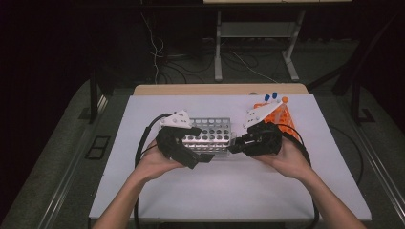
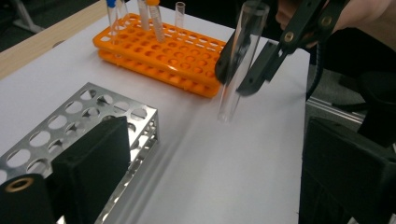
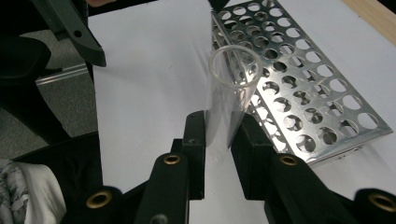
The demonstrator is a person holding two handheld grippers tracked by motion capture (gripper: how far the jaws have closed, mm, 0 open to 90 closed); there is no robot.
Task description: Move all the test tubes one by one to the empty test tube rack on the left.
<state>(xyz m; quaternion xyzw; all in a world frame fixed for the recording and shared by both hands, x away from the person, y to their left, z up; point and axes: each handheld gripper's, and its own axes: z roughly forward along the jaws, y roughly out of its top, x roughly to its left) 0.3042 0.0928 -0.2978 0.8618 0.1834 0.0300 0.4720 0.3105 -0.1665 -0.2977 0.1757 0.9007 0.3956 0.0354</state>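
Observation:
My right gripper (image 3: 218, 126) is shut on an empty clear test tube (image 3: 229, 93), pinching its lower half so the open mouth points up. In the left gripper view the same tube (image 2: 238, 60) hangs above the white mat, between the metal rack (image 2: 70, 116) and the orange rack (image 2: 163, 51). My left gripper (image 2: 219, 177) stands open with nothing between its jaws, close beside the metal rack's end. From above, the left gripper (image 1: 203, 157) and right gripper (image 1: 234, 145) nearly meet in front of the metal rack (image 1: 210, 133).
The orange rack (image 1: 279, 117) at the back right holds a few capped tubes (image 1: 271, 97) and one uncapped tube (image 2: 180, 14). A white mat (image 1: 191, 191) covers the table, with a wooden edge (image 1: 219, 89) at the far side. Cables trail from both grippers.

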